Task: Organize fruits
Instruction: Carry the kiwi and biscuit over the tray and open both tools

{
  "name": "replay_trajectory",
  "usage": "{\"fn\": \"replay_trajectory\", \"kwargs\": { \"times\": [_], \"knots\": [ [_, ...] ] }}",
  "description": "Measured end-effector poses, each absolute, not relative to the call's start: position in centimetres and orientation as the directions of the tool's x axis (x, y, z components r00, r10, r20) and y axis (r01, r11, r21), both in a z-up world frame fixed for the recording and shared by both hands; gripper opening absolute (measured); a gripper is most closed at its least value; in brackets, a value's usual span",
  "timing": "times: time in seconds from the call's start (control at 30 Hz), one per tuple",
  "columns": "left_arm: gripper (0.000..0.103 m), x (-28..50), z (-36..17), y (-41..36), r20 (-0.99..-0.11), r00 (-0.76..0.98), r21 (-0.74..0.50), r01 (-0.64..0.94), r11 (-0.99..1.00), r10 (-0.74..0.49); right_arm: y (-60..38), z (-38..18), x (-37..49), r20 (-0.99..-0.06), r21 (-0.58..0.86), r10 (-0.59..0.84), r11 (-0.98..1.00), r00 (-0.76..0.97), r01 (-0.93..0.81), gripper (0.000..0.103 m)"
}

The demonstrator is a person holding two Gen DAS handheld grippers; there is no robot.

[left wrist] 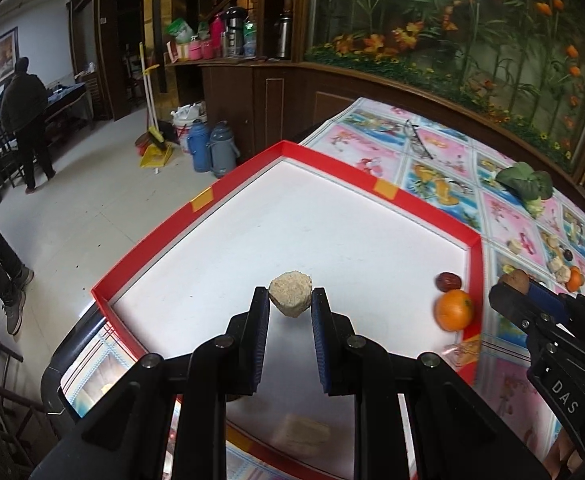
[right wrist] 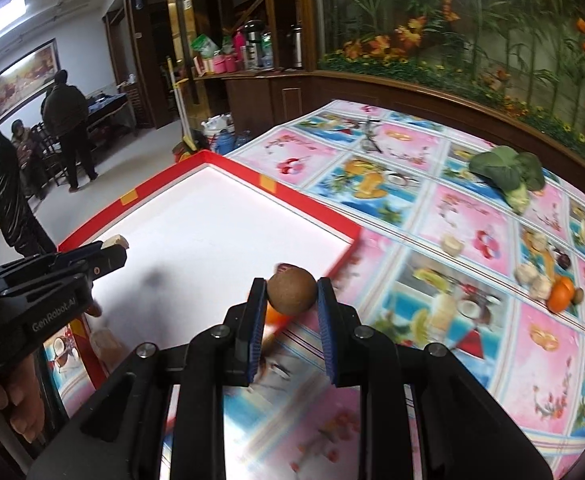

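Observation:
My left gripper (left wrist: 290,298) is shut on a pale beige rough chunk (left wrist: 290,294), held above the white floor of the red-rimmed tray (left wrist: 332,168). Inside the tray's right corner lie an orange (left wrist: 453,309) and a dark red date (left wrist: 448,281). My right gripper (right wrist: 291,294) is shut on a round brown fruit (right wrist: 291,290), just outside the tray's (right wrist: 228,166) near corner over the patterned cloth. In the left wrist view the right gripper (left wrist: 510,284) shows at the right with the brown fruit (left wrist: 514,281). In the right wrist view the left gripper (right wrist: 112,248) shows at the left.
On the flowered tablecloth (right wrist: 472,216) lie a green leafy vegetable (right wrist: 508,176), pale chunks (right wrist: 452,245), and a cluster of small fruits with an orange (right wrist: 560,294). Glasses (left wrist: 418,138) rest at the far side. A person's hand (right wrist: 16,400) holds the left gripper. People stand across the room.

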State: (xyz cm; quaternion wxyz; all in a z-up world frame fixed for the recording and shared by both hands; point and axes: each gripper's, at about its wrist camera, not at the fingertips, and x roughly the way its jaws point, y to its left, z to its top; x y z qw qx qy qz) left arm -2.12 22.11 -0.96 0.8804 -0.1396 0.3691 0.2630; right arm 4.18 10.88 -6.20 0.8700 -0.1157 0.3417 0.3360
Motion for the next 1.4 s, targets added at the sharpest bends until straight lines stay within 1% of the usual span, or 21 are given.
{"fn": "replay_trajectory", "kwargs": {
  "times": [0.67,1.0,1.4],
  "knots": [
    [0.019,-1.5,-2.4,25.2,-0.773,0.507,-0.017,-0.617,0.787,0.381,17.7,-8.1,8.6,-0.744,0.064,0.51,0.697,0.431,-0.714,0.027],
    [0.019,-1.1,-3.2,26.1,-0.794,0.479,-0.008,-0.625,0.781,0.374,20.3,-9.8,9.8,-0.8,0.041,0.461,0.681,0.384,-0.731,0.027],
    [0.02,-1.0,-3.4,26.2,-0.804,0.465,-0.003,-0.625,0.781,0.369,20.9,-10.2,11.2,-0.823,0.031,0.428,0.691,0.373,-0.722,0.027]
  ]
}}
